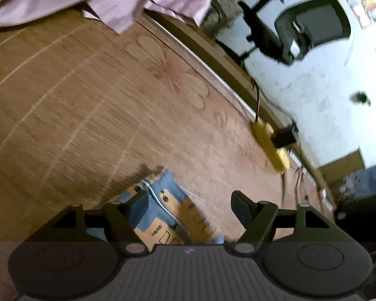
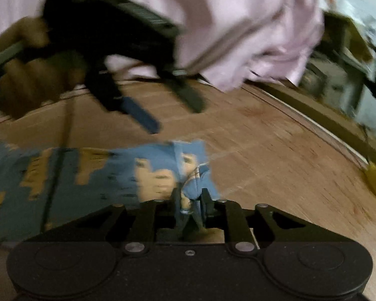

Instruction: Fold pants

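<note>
The right gripper (image 2: 190,198) is pinching an edge of the blue-and-tan patterned pants (image 2: 92,173), lying spread on the wooden table (image 1: 87,100), while the left gripper (image 1: 190,200) is hanging wide open, empty (folding looks barely begun).
</note>
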The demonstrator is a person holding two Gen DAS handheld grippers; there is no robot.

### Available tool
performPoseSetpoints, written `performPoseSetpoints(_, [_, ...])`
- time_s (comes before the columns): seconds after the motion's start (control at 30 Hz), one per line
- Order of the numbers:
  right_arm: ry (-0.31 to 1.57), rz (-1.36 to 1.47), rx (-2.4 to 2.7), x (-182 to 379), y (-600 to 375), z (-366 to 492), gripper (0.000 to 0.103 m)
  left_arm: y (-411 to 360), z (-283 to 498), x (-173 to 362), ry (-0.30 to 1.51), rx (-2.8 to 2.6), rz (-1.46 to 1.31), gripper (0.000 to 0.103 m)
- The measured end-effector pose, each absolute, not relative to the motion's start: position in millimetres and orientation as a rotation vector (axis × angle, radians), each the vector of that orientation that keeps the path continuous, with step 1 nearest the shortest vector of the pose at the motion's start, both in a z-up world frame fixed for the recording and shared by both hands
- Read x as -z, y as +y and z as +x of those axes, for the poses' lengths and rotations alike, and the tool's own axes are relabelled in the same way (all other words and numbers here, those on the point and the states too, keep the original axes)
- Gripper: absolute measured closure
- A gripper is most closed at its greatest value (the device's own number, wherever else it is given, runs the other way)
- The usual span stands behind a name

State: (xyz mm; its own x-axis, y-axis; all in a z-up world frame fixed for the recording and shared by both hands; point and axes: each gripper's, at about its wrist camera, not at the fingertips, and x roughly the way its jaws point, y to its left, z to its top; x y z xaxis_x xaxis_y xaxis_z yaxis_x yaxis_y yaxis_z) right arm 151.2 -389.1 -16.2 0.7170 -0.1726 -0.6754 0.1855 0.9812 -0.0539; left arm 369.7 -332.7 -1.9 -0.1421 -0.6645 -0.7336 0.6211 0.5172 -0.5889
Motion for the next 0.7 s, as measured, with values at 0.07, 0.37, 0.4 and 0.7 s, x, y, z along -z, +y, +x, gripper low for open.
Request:
performPoseSetpoints(0.07, [0.773,0.069,0.22,21.4,-404.3,149.3,0.069,-341.6,365.1,9.2,1.309,1.111,0.006,0.025])
performPoseSetpoints(0.37, [0.779,0.346,0.194,31.5,-440.1,147.7,0.059,-339.6,369.0,34.1,1.352,1.043,0.033,0.025])
performPoseSetpoints(0.4, [0.777,0.366,0.192,31.2,-440.7,146.7,0.062,-338.6,370.8,35.2,1.36,1.043,0.017,0.025])
performPoseSetpoints(0.7, [0.709,0.327,0.147,15.1,-427.6,144.9,0.088,-322.0,380.6,28.9,1.384,1.047,-0.093,0.02])
